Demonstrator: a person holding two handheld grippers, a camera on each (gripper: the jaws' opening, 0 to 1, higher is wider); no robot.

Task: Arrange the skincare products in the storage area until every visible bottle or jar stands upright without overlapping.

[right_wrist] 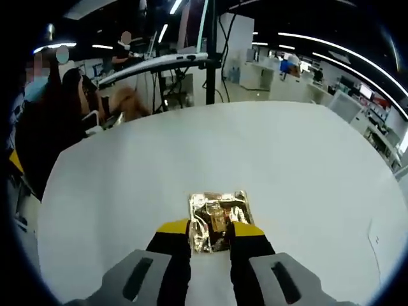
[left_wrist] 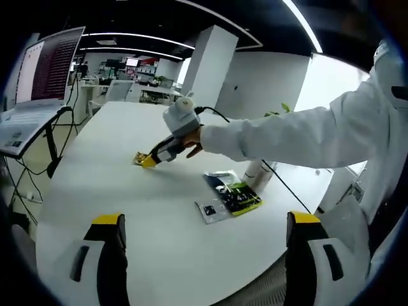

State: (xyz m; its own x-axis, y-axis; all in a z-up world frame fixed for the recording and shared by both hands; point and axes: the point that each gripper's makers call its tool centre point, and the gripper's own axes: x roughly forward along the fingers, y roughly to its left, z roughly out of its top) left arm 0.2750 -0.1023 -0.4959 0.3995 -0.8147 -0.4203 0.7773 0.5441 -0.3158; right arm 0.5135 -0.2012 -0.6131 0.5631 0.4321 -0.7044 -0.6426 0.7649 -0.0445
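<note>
Left gripper black jaws with yellow tips stand wide apart at the bottom of the left gripper view, nothing between them, hovering over the round white table. Just ahead of them lie flat packets on the tabletop: a green-and-black printed sachet overlapping a pale blue-edged sachet, with a small white card with a dark square beside them. A white cylindrical bottle lies on its side at the far table edge, just behind the sachets. Further out, a person's hand in a white sleeve holds the right gripper, tip down on the table at a crinkled gold foil sachet. In the right gripper view, right gripper jaws sit narrow, closed onto the near edge of that gold foil sachet, which lies flat on the white table. Well apart from the bottle and other sachets. Laptop on a stand off the table's far left.
</note>
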